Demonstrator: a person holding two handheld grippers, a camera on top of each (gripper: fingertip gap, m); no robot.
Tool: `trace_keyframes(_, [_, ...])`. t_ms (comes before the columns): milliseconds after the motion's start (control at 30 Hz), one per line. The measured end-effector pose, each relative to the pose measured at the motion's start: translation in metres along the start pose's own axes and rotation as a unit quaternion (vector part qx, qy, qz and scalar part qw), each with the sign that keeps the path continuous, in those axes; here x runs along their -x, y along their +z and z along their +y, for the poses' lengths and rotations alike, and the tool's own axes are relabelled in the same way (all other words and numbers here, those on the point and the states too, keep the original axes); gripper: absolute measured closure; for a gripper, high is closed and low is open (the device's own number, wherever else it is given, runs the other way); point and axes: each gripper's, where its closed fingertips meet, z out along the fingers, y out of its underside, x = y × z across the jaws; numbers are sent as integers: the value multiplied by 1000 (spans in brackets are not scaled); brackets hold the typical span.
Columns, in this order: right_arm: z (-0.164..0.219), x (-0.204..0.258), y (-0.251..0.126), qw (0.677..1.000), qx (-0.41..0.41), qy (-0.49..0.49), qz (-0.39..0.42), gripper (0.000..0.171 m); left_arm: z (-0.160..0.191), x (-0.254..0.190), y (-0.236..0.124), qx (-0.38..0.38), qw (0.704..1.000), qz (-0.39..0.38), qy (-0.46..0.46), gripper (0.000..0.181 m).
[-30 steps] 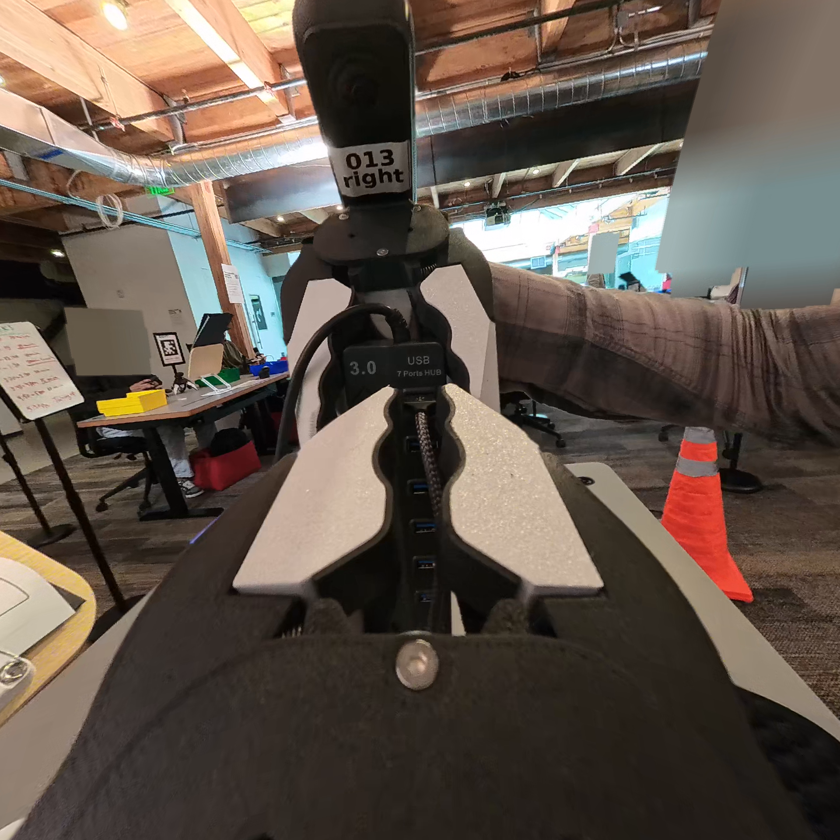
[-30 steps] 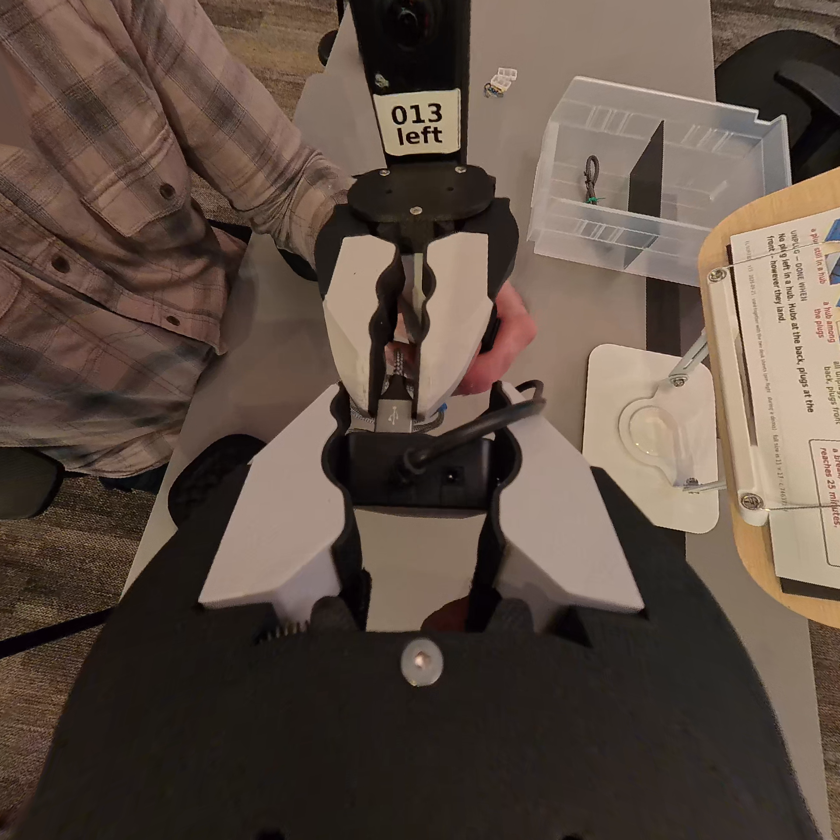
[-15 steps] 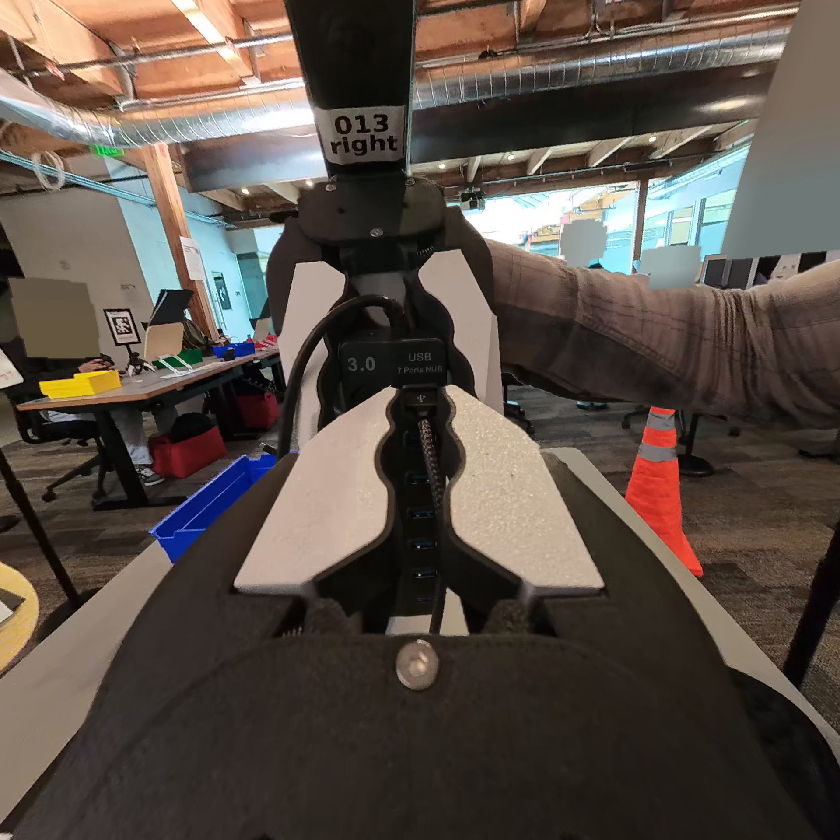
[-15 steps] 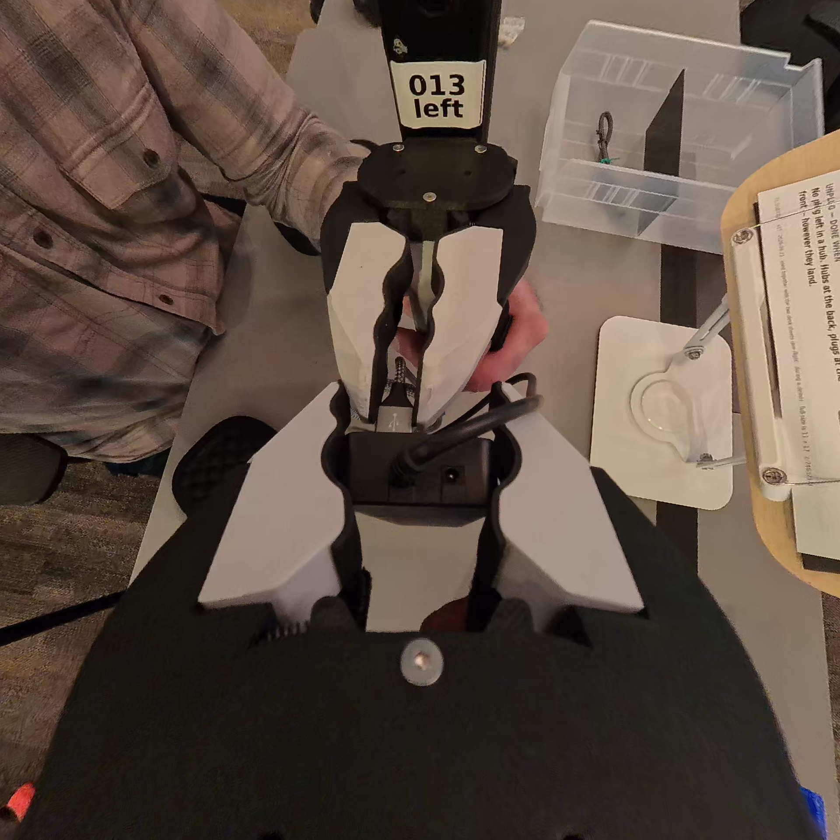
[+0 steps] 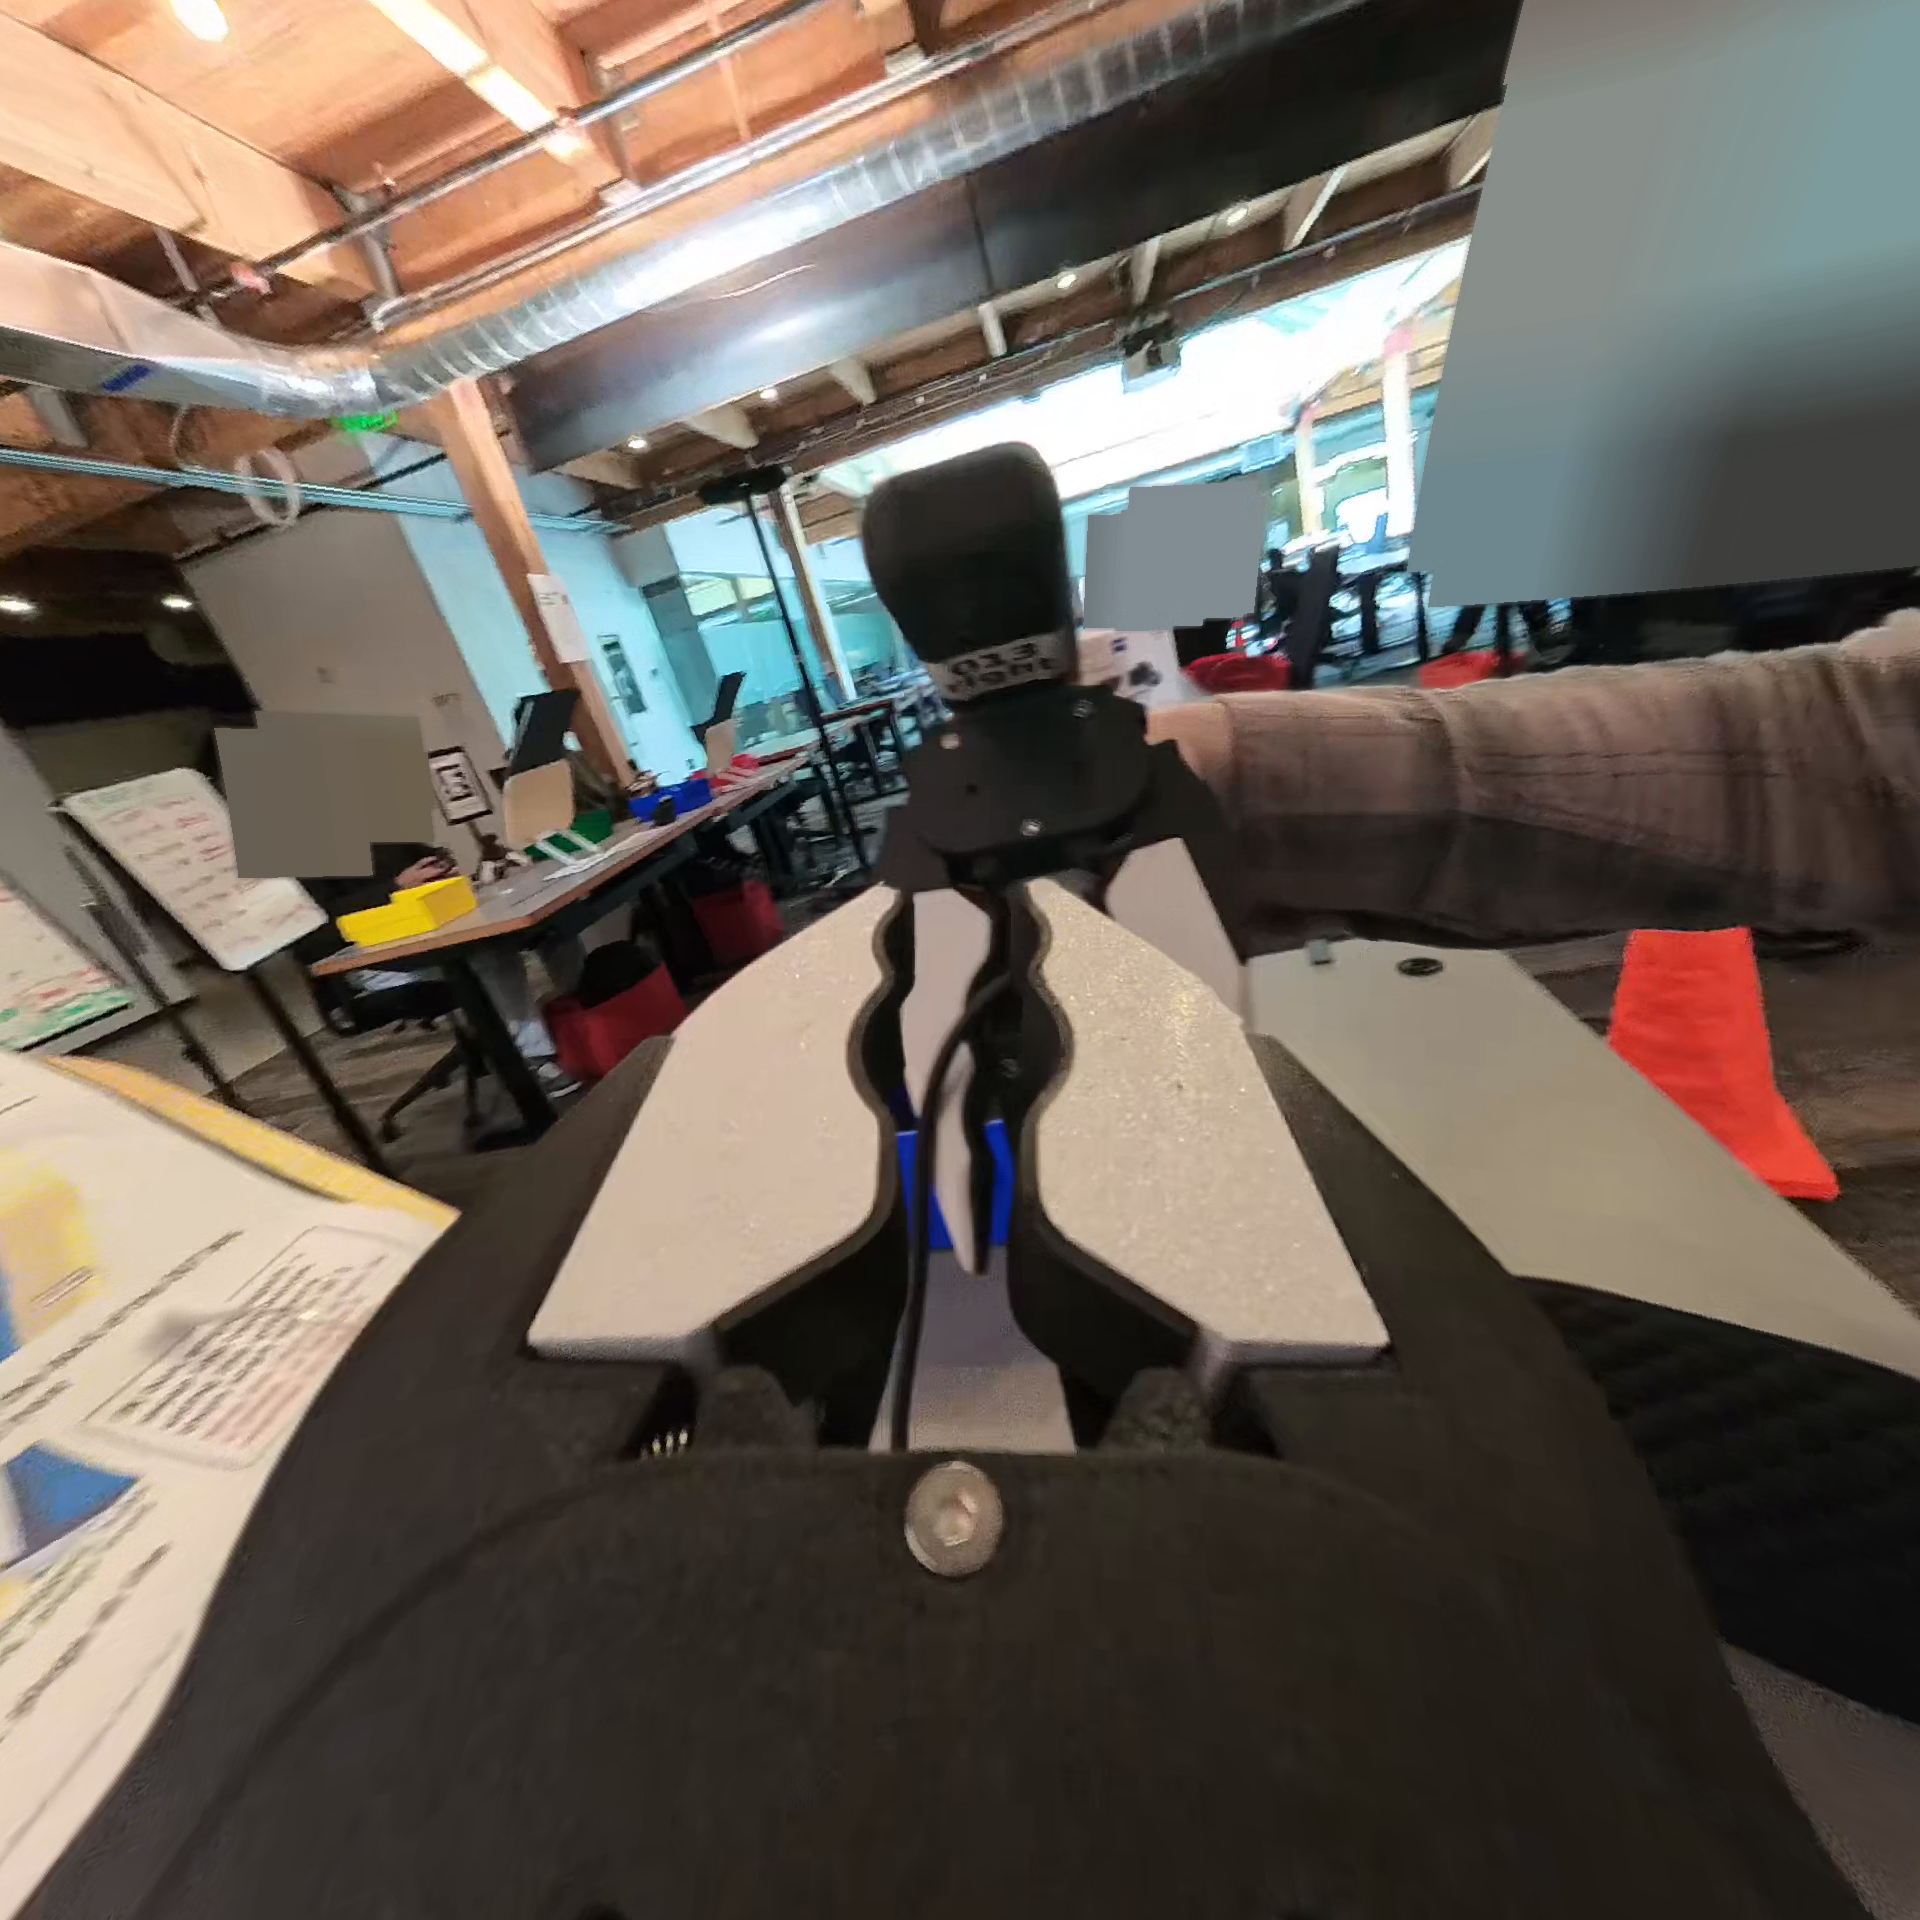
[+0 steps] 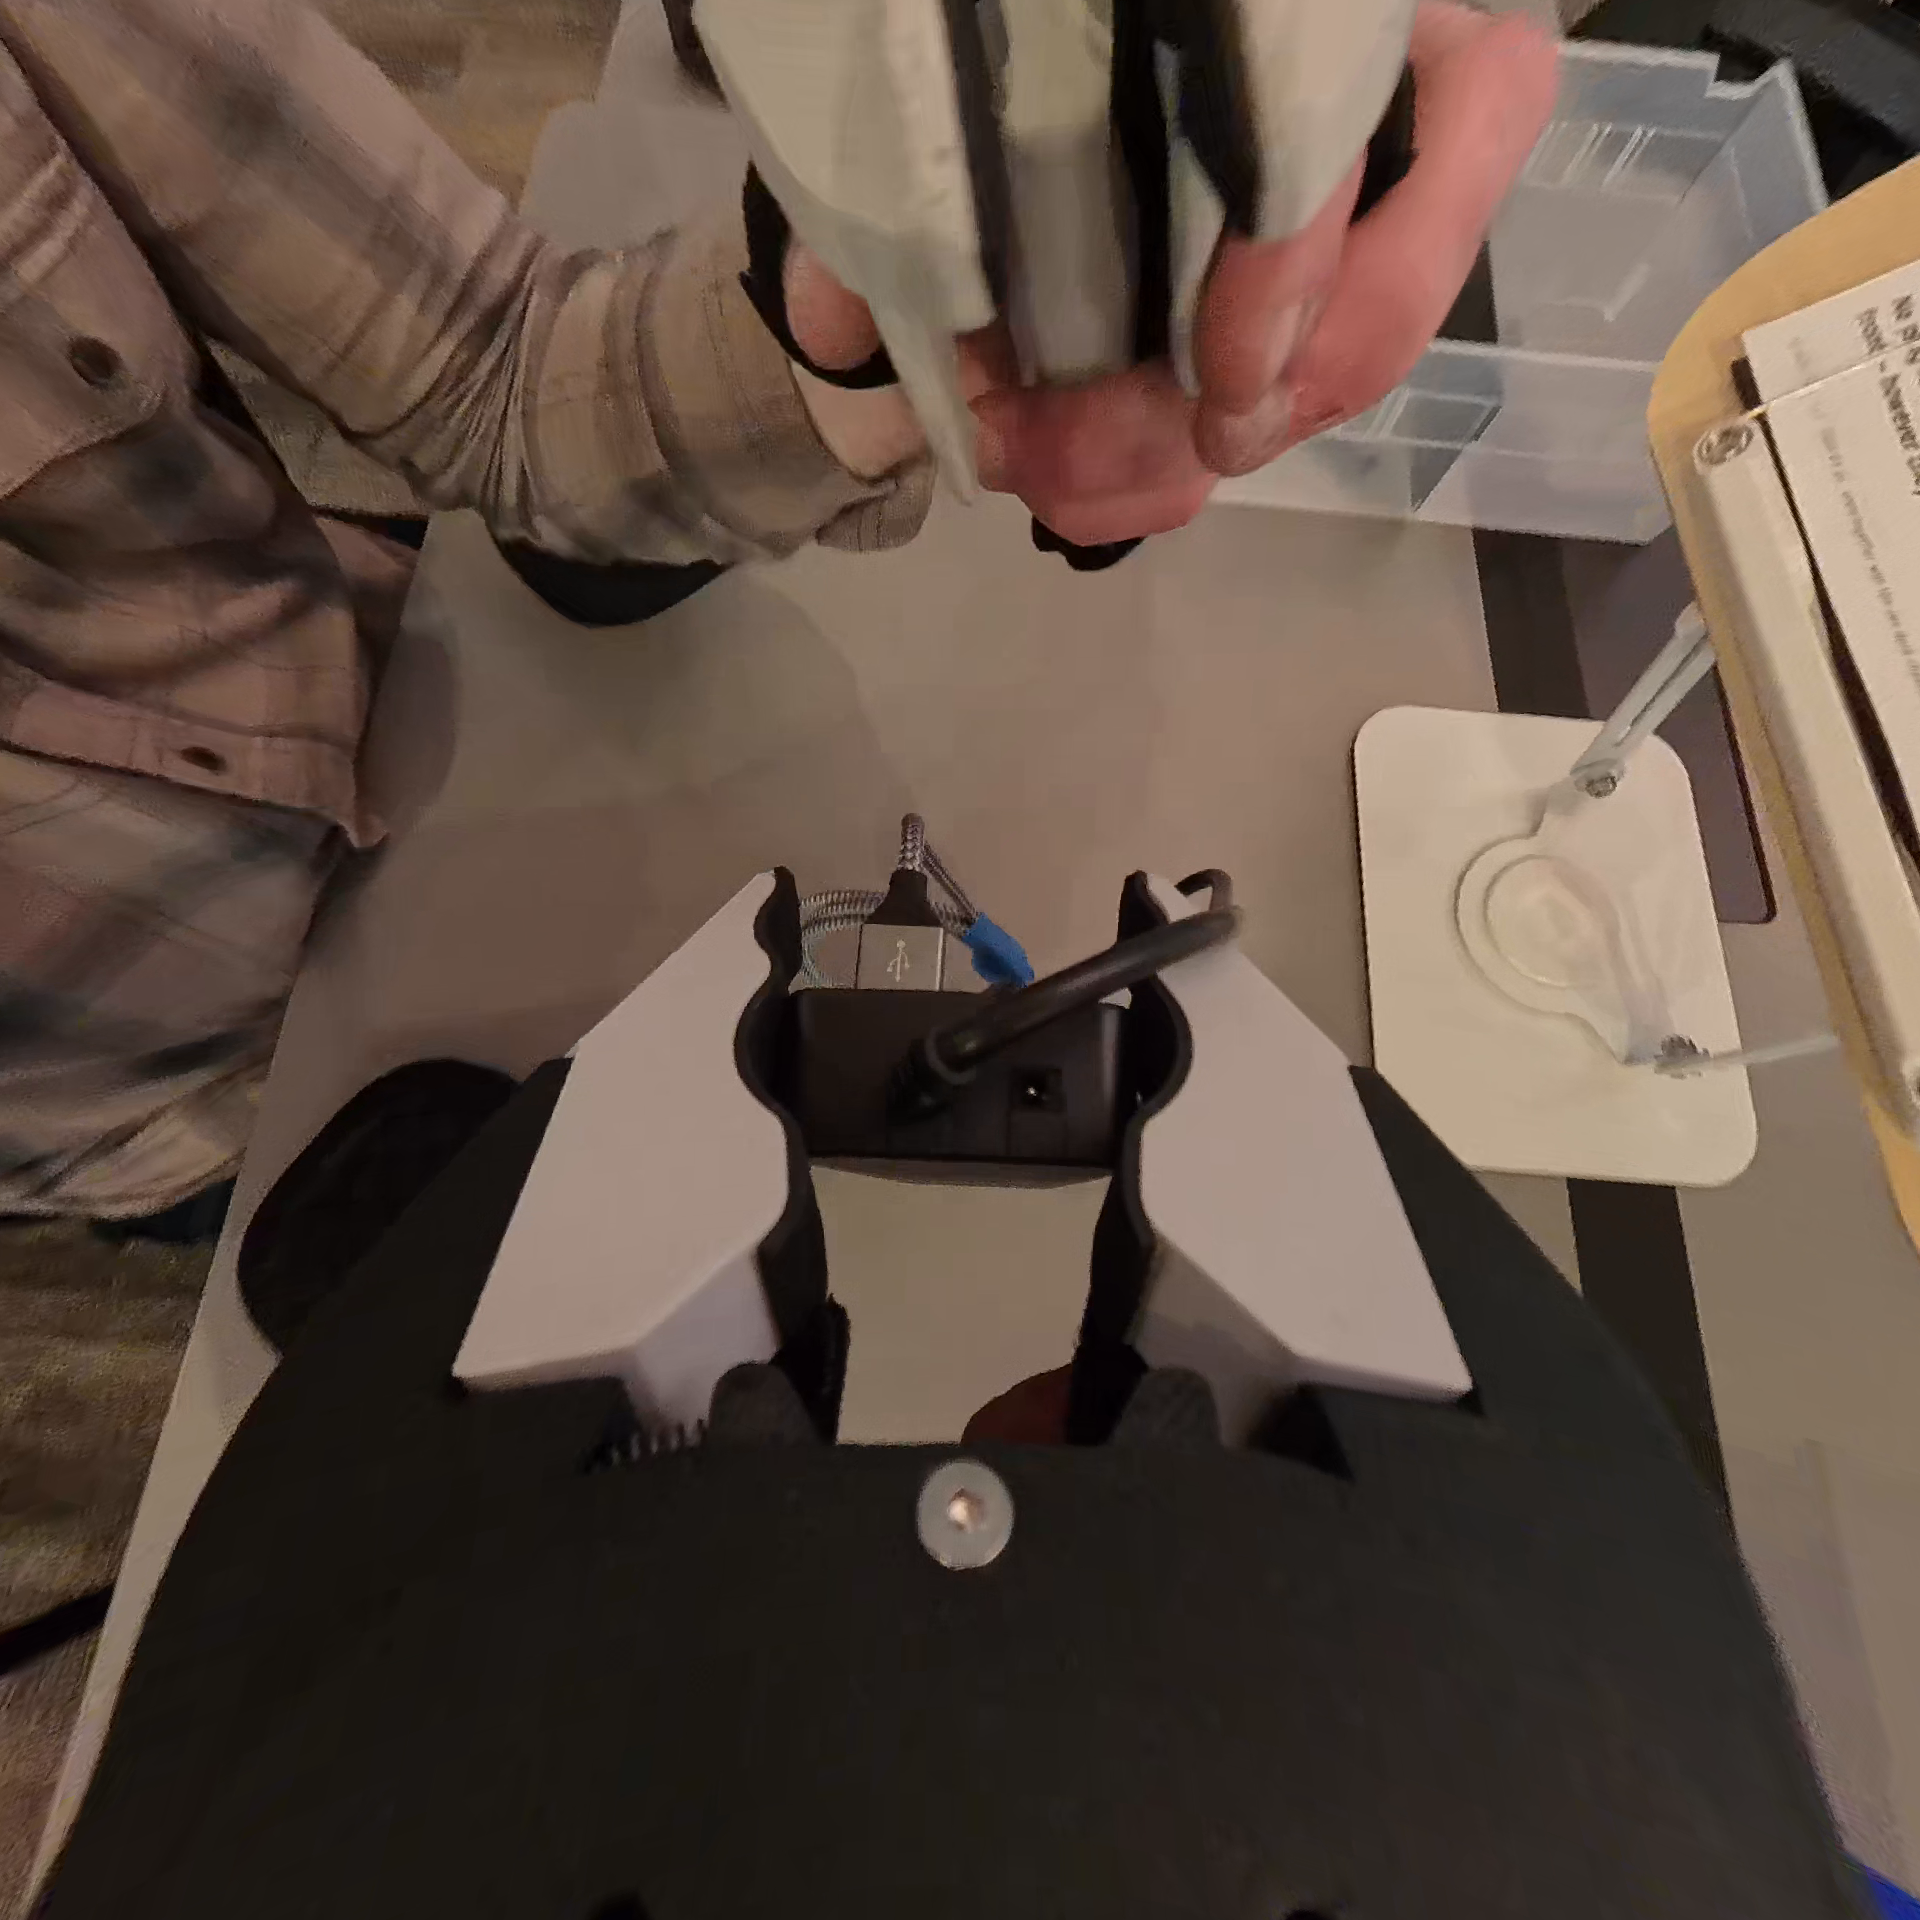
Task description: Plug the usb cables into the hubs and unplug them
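Right gripper [image 6: 956, 904]: clamped on the black hub [image 6: 956, 1101], one white finger on each side, held clear above the tabletop [image 6: 727, 727] near its front edge.
Hub: end face toward the right wrist camera, gripped across its width.
USB plug [image 6: 899, 958]: silver, seated in the far face of the hub.
Braided cable [image 6: 831, 914]: grey, looped just behind the plug, bundled with a blue tie [image 6: 995, 951].
Hub lead [image 6: 1101, 961]: black, out of the end face, curving up and right past the right finger.
Left gripper [image 5: 961, 914]: fingers close together with a narrow gap; gripping or not, cannot tell. Well apart from the plug, motion-blurred in the right wrist view, above the far part of the tabletop.
Thin black cable [image 5: 928, 1122]: visible through the gap of the left gripper; contact with the fingers unclear.
Hand [image 6: 1101, 436]: wrapped around the left gripper's body; plaid sleeve [image 6: 468, 312] behind it.
Clear bin [image 6: 1683, 187]: at the far right corner of the tabletop.
White stand base [image 6: 1455, 1091]: flat by the right edge.
Round wooden table [image 6: 1694, 343]: past the right edge, printed sheets on top.
Orange cone [image 5: 1704, 1070]: on the floor beyond the tabletop.
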Motion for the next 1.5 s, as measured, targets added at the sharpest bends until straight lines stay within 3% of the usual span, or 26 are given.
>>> trace_keyframes(233, [-1,-14,34,994,-96,29,35,111,-8,21,-18,-6,999,-40,15,166])
trace_keyframes(433, [45,-22,45,985,-125,87,78,110,-8,29,-26,-1,999,-52,15,167])
trace_keyframes(767, [113,3,16,969,-148,139,140,110,-2,24,-19,9,999,-45,16,167])
trace_keyframes(1167, [234,36,44,966,39,173,185,110,32,7,5,82,996,-18,43,167])
trace_keyframes(1500, [237,34,58,962,56,195,185,110,66,-21,34,172,982,3,73,167])
